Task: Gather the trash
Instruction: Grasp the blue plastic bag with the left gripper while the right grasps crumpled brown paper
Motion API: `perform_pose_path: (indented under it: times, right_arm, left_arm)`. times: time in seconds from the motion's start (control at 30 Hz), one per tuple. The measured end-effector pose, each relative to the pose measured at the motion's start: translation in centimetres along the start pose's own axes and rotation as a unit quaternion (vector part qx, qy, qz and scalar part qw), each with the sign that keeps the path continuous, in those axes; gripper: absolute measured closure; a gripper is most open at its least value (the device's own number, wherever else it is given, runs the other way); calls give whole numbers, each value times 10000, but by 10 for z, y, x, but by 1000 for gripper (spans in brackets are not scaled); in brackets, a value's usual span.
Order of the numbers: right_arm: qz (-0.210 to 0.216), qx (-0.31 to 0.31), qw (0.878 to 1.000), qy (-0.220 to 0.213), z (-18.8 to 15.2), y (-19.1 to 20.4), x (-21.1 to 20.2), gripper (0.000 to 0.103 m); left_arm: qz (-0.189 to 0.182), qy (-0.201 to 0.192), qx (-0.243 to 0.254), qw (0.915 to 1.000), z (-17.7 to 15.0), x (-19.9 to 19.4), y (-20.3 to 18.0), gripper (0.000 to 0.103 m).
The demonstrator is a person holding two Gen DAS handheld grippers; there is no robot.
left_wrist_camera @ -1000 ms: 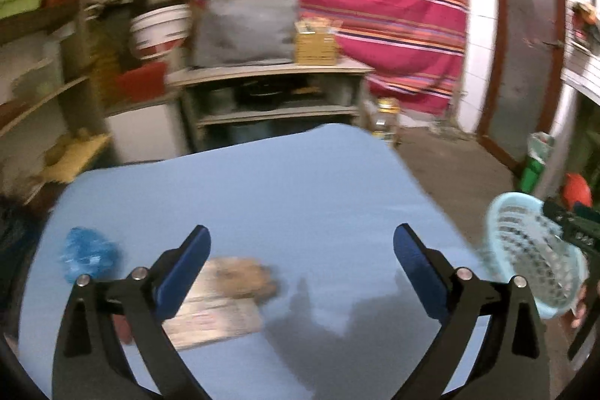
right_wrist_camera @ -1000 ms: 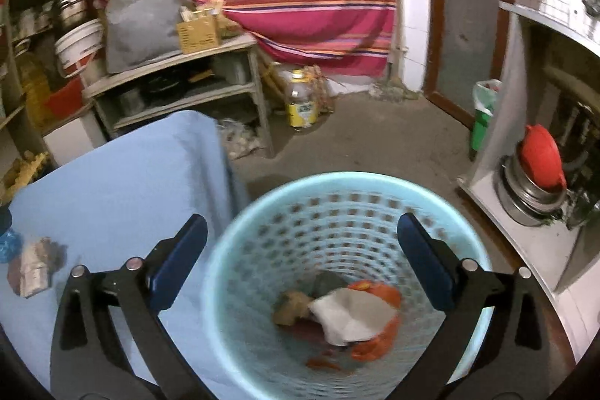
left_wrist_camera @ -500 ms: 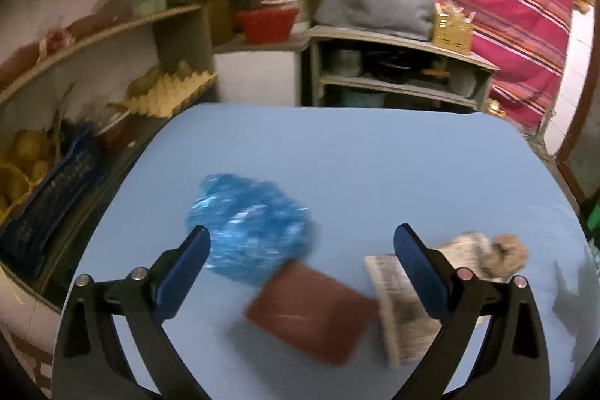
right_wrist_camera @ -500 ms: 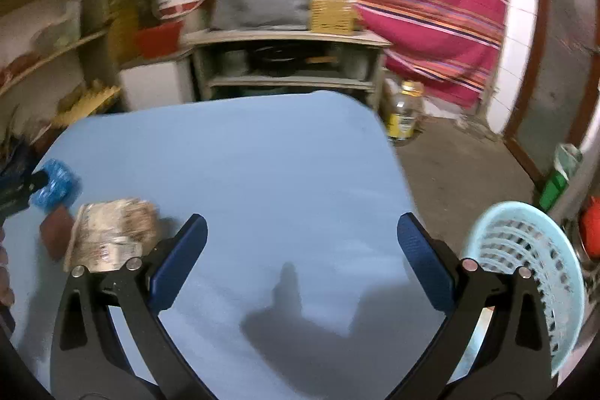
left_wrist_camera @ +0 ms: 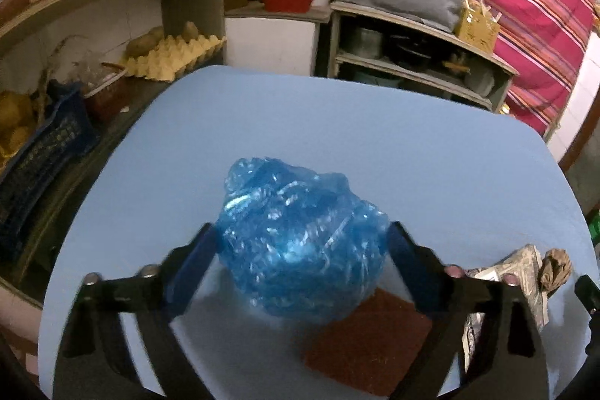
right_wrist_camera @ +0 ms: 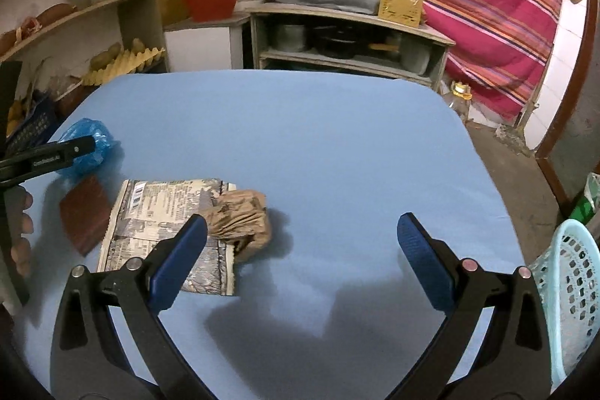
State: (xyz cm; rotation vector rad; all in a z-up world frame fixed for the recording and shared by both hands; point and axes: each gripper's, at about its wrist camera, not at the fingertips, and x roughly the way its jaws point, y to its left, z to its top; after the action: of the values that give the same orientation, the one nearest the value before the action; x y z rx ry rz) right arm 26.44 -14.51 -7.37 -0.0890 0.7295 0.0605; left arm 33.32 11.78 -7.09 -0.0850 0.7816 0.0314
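Left gripper (left_wrist_camera: 302,252) jaws have just been closing and now bracket the crumpled blue plastic bag (left_wrist_camera: 300,242): both pads sit right at its flanks, contact looks made on both sides, though the bag is soft so I can't tell how firm the pinch is (blur on the left finger doesn't help). A second ago this gripper was spread wide over the bare blue table (left_wrist_camera: 337,122) with the bag off to its left; it has since swung across and dropped onto it. The bag lies on the table, its near edge overlapping the brown-red sponge pad (left_wrist_camera: 369,336); just right of that sits the printed paper wrapper (right_wrist_camera: 165,212) with a crumpled brown paper wad (right_wrist_camera: 240,216) on its right end. Right gripper (right_wrist_camera: 302,261) jaws are spread, nothing between them, left pad hovering over the wrapper and beside the wad. It was over the light-blue trash basket (right_wrist_camera: 570,291) a second ago and has come back to the table; the basket now sits off the right table edge. My read: the bag pick is nearly secured, and the wad or wrapper is probably the right gripper's next pick.
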Motion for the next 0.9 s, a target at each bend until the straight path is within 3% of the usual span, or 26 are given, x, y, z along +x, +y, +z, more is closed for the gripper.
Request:
perform_pose_path:
  times: [0.03, 0.17, 0.3, 0.4, 0.6, 0.77, 0.9]
  right_arm:
    - [4, 0, 10000, 25, 0, 1, 2, 4]
    - [85, 68, 9999, 85, 1, 2, 8, 4]
    - [171, 40, 9998, 112, 4, 4, 14, 5]
    - [165, -59, 9997, 174, 5, 9, 21, 10]
    - [408, -160, 9984, 358, 3, 21, 33, 30]
    - [549, -436, 9972, 250, 0, 31, 28, 59]
    - [559, -415, 9974, 157, 1, 29, 20, 60]
  left_arm:
    - [-6, 31, 59, 10000, 0, 2, -2, 27]
    - [-38, 159, 172, 9997, -1, 14, -2, 58]
    - [-122, 174, 90, 9997, 1, 15, 4, 75]
    - [-120, 139, -26, 9998, 3, 9, 9, 79]
    - [-83, -210, -189, 9996, 12, -29, 16, 80]
    - [31, -627, -15, 9980, 10, -66, 8, 80]
    - [-21, -864, 18, 9963, 12, -88, 3, 80]
